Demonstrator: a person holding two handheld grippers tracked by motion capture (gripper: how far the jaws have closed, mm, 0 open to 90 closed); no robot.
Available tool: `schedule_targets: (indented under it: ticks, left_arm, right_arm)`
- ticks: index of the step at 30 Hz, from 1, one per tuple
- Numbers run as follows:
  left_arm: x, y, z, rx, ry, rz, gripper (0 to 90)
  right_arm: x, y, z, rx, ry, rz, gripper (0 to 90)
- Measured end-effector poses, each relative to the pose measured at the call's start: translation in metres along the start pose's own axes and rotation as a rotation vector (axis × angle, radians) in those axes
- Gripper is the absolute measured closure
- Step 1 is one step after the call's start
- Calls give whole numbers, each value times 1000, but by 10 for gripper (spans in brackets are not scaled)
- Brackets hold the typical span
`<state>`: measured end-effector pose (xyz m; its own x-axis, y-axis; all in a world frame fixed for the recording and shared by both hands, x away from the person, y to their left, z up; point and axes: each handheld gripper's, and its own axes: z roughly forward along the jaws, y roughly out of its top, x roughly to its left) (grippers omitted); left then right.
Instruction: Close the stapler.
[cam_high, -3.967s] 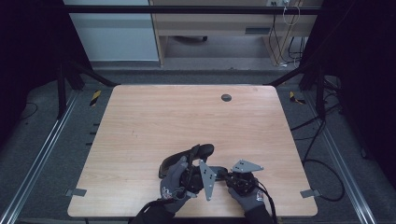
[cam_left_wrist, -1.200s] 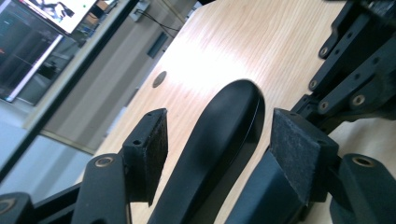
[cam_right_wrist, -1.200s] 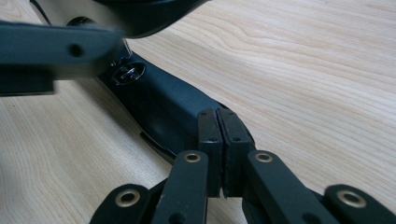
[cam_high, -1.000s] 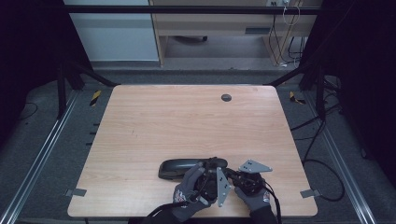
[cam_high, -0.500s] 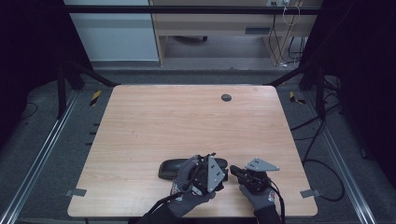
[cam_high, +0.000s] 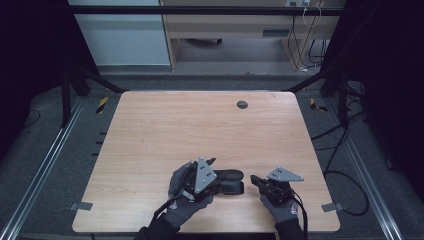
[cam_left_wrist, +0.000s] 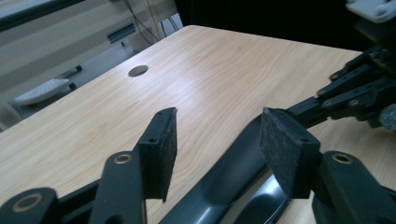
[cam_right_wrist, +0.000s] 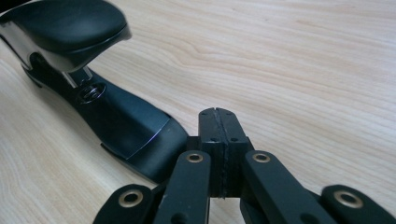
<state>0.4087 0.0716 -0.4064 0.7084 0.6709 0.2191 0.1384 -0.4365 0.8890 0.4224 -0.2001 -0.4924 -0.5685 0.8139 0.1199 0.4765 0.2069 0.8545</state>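
High view: black stapler (cam_high: 227, 181) lies flat near the front edge of the table (cam_high: 150, 130), btw the two hands. Left gripper (cam_high: 212, 167) is over its left end, right gripper (cam_high: 254, 179) just beside its right end.

Left gripper view: jaws have just been closing, pads not pressing yet, stapler body under/btw them. Looks like the grab step; next move prob needs lowering and squeezing.

Right gripper view: jaws fully closed on nothing, tips next to the stapler base.

Cable hole (cam_high: 242, 104) is far off; only the right gripper sits close, imo.
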Motion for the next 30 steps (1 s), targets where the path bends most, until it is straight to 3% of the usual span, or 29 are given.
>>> schedule_targets:
  ticks: [12, 20, 30]
  left_arm:
    - [48, -23, -31, -34, 97, -89, 552]
    - [71, -42, -48, -29, 151, -151, 565]
    - [92, -63, -64, -4, 214, -178, 541]
  right_arm:
    - [-8, 7, -6, -37, -8, 21, 900]
    - [-12, 12, -12, -68, -15, 44, 900]
    - [-11, 22, -20, -70, -14, 35, 900]
